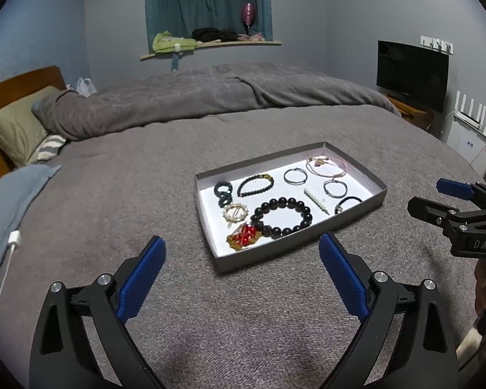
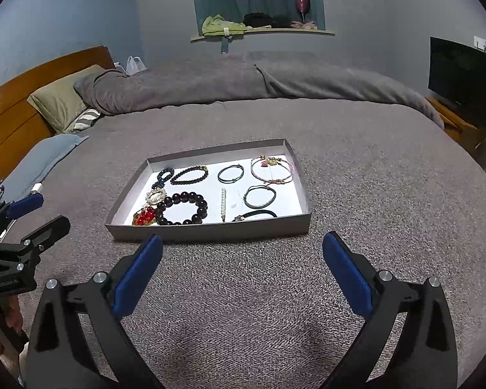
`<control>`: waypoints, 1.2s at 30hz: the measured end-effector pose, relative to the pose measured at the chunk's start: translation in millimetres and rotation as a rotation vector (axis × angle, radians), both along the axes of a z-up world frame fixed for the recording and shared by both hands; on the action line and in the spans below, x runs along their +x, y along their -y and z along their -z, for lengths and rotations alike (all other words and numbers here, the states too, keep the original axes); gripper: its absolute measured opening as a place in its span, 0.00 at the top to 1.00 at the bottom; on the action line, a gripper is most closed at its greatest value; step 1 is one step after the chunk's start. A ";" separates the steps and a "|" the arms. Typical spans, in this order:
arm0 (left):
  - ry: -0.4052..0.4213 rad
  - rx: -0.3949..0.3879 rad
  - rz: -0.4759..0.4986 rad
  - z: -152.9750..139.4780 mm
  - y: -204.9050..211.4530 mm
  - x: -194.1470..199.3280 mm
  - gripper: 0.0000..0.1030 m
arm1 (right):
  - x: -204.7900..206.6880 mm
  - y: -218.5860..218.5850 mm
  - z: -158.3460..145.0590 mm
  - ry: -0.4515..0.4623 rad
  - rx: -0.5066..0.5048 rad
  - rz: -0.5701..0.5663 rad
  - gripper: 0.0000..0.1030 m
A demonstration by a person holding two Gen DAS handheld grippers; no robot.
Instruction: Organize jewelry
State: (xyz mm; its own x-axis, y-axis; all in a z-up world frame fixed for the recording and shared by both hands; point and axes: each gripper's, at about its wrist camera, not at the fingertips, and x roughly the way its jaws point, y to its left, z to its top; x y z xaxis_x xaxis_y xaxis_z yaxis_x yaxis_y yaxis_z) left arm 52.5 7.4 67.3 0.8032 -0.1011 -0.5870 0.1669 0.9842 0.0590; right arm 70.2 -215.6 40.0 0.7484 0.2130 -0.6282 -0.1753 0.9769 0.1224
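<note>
A shallow grey tray (image 1: 299, 249) (image 2: 210, 230) with a white floor lies on the grey bedspread. In it are a large black bead bracelet (image 1: 283, 215) (image 2: 183, 208), a red and gold beaded piece (image 1: 244, 235) (image 2: 144, 216), a pearl ring clip (image 1: 234, 213), a small black bead bracelet (image 1: 254, 184) (image 2: 189, 175), thin cord bangles (image 1: 295, 175) (image 2: 230, 173), a pink bracelet (image 1: 325, 164) (image 2: 271, 169) and a pearl hair clip (image 1: 316, 205) (image 2: 223, 204). My left gripper (image 1: 242, 249) is open and empty, just short of the tray's near corner. My right gripper (image 2: 243, 246) is open and empty before the tray's near wall.
A folded grey duvet (image 1: 210, 97) lies across the back of the bed. Pillows (image 1: 19, 129) and a wooden headboard (image 2: 22, 97) are at the left. A white cable (image 1: 3, 278) runs at the left edge. A TV (image 1: 411, 74) stands at the right.
</note>
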 end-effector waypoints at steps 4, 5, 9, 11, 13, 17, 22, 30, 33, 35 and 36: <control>0.002 0.002 0.000 0.0 0.1 -0.4 0.08 | 0.1 -0.5 1.1 -0.002 0.000 0.000 0.05; 0.001 -0.002 0.001 0.1 -0.3 -0.3 0.07 | 0.2 -0.5 1.1 -0.003 0.000 0.000 0.05; 0.000 -0.004 0.004 0.2 -0.5 0.3 0.07 | 0.3 -1.6 1.8 -0.004 -0.003 -0.003 0.05; -0.001 -0.003 0.004 0.3 -0.4 0.5 0.07 | 0.2 -1.6 2.2 -0.003 -0.005 -0.004 0.05; -0.003 -0.001 0.002 1.2 -0.7 1.5 0.07 | 0.1 -1.4 2.0 -0.005 -0.004 -0.002 0.05; -0.002 -0.003 0.000 1.6 -0.5 1.5 0.07 | 0.1 -1.3 2.2 -0.002 -0.002 0.000 0.05; 0.000 0.000 0.002 2.7 0.3 1.1 0.07 | -0.2 -1.2 2.5 -0.001 0.000 0.003 0.05; -0.003 -0.004 0.003 4.3 0.6 -0.5 0.07 | -0.5 -0.3 2.6 0.000 0.001 0.003 0.05; -0.003 -0.003 0.004 4.4 1.0 -0.7 0.07 | -0.7 -0.4 2.7 0.001 0.000 0.004 0.05; -0.004 -0.004 0.004 4.5 1.1 -0.8 0.07 | -0.8 -0.3 2.7 0.000 0.001 0.004 0.05; -0.003 -0.004 0.005 4.4 1.4 -0.5 0.07 | -0.6 -0.5 2.6 0.001 0.000 0.005 0.05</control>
State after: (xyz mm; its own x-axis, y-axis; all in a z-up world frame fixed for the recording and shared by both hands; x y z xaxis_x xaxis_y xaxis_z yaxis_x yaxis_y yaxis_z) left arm 51.9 6.0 62.9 0.8007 -0.1072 -0.5893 0.1722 0.9835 0.0550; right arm 69.6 -215.1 37.3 0.7499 0.2093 -0.6275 -0.1702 0.9777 0.1227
